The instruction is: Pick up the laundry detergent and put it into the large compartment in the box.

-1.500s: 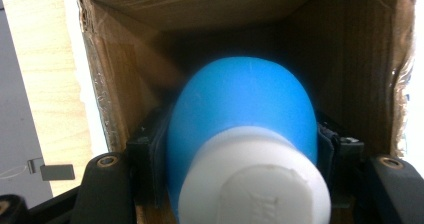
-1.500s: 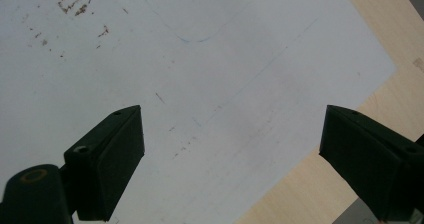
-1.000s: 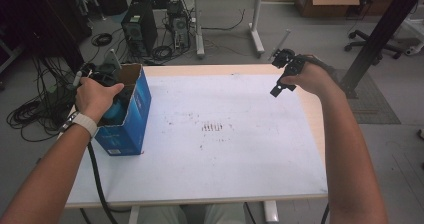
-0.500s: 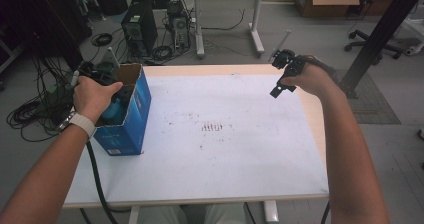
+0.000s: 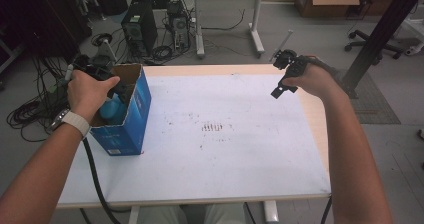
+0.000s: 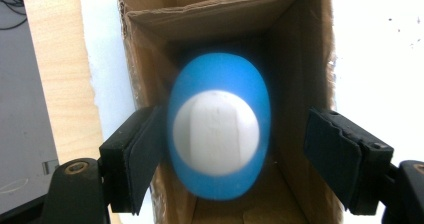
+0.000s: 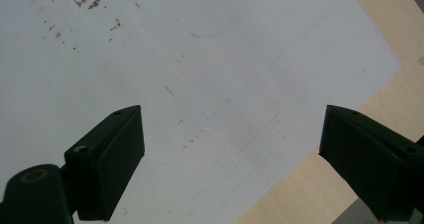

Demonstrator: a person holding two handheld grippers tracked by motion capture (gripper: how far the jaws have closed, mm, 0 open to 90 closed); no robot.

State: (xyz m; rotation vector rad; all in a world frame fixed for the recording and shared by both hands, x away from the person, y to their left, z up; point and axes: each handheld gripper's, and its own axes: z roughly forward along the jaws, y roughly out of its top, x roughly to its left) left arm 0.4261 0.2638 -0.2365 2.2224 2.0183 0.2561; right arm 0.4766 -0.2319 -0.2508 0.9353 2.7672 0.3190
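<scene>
An open blue cardboard box [image 5: 131, 118] stands at the table's left side, brown inside [image 6: 300, 59]. In it stands a blue bottle [image 5: 113, 109] with a white cap [image 6: 216, 131], blurred in the left gripper view. My left gripper [image 6: 235, 154] points down into the box [image 5: 111, 95], and its jaws have just been opening. They stand open with the bottle between them; a clear gap shows on the right side, and the left pad [image 6: 142, 156] is close beside it. My right gripper [image 5: 280, 76] hangs open over the table's far right with nothing between its jaws [image 7: 230, 149].
A white sheet [image 5: 225, 154] with brown marks near its middle covers the wooden table [image 5: 312, 119]. Beyond the far edge are computer towers [image 5: 135, 26], cables, another table and a cardboard box. A black post [image 5: 380, 34] rises at the right.
My left hand has lifted a little over the box. The right hand has kept still.
</scene>
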